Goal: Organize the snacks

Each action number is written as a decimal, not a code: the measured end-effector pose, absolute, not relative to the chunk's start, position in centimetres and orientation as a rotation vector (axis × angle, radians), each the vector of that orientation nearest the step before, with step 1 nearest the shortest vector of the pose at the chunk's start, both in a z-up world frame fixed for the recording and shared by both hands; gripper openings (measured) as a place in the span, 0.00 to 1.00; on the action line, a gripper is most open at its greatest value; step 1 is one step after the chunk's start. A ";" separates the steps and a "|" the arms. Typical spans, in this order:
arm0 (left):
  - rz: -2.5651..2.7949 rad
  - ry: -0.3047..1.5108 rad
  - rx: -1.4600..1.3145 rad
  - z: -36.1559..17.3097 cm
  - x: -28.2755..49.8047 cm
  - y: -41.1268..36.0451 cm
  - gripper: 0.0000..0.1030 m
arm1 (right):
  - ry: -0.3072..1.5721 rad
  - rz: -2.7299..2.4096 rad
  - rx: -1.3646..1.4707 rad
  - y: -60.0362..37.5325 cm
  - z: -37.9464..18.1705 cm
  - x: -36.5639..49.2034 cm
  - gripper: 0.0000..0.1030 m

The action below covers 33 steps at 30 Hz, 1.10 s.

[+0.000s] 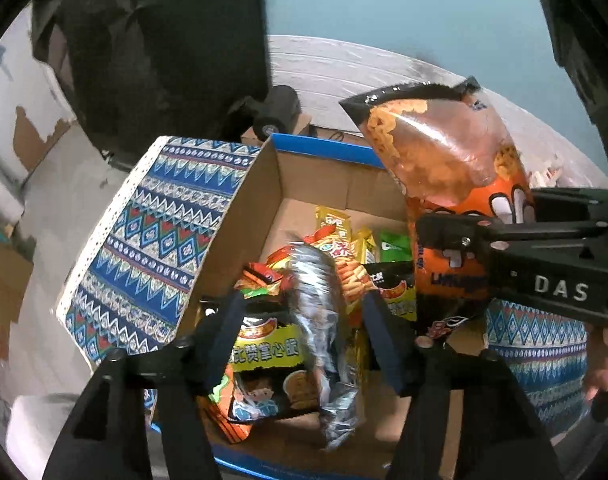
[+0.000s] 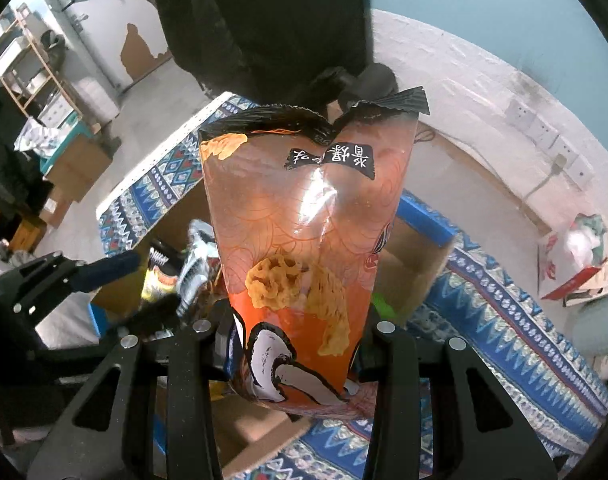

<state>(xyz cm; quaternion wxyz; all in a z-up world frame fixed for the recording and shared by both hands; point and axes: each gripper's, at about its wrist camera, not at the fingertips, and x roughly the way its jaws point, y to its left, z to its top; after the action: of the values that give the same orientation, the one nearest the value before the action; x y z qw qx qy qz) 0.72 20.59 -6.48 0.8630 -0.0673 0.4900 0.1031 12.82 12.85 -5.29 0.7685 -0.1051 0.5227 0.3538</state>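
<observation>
A tall orange snack bag (image 2: 296, 240) with a black top seam hangs upright over the box, and my right gripper (image 2: 296, 344) is shut on its lower end. The left wrist view shows the same bag (image 1: 444, 152) and right gripper (image 1: 500, 216) at the right. My left gripper (image 1: 304, 320) stands open above the cardboard box (image 1: 316, 176). A crumpled silver packet (image 1: 316, 312) lies loose between its fingers, with neither pad pressing on it. Several snack packets fill the box, among them a black and yellow one (image 1: 268, 360) and a green one (image 1: 392, 244).
The blue-rimmed box (image 2: 420, 216) rests on a blue patterned cloth (image 1: 152, 240). A person in dark clothing (image 1: 164, 40) stands behind it, beside a black roll (image 1: 276, 112). A hand (image 1: 604, 360) shows at the right edge. A red and white bag (image 2: 576, 256) lies far right.
</observation>
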 end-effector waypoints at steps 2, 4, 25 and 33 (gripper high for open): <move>0.218 1.031 -0.133 -6.3 0.5 20.6 0.62 | 1.141 0.765 -0.226 13.1 -5.5 13.0 0.38; 0.228 1.028 -0.119 -6.1 0.3 20.6 0.64 | 1.145 0.763 -0.221 13.4 -5.6 13.0 0.39; 0.233 0.935 -0.041 -1.9 -2.3 18.3 0.85 | 0.978 0.725 -0.252 9.1 0.1 9.2 0.76; 0.225 0.911 0.009 -0.3 -3.3 16.3 0.88 | 0.953 0.685 -0.237 5.6 1.1 7.5 0.79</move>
<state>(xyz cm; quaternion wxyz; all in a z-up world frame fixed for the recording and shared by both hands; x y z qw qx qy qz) -3.34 16.34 -0.35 0.8919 0.0044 0.4391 0.1083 7.47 5.60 1.14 0.8260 -0.1117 0.4485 0.3226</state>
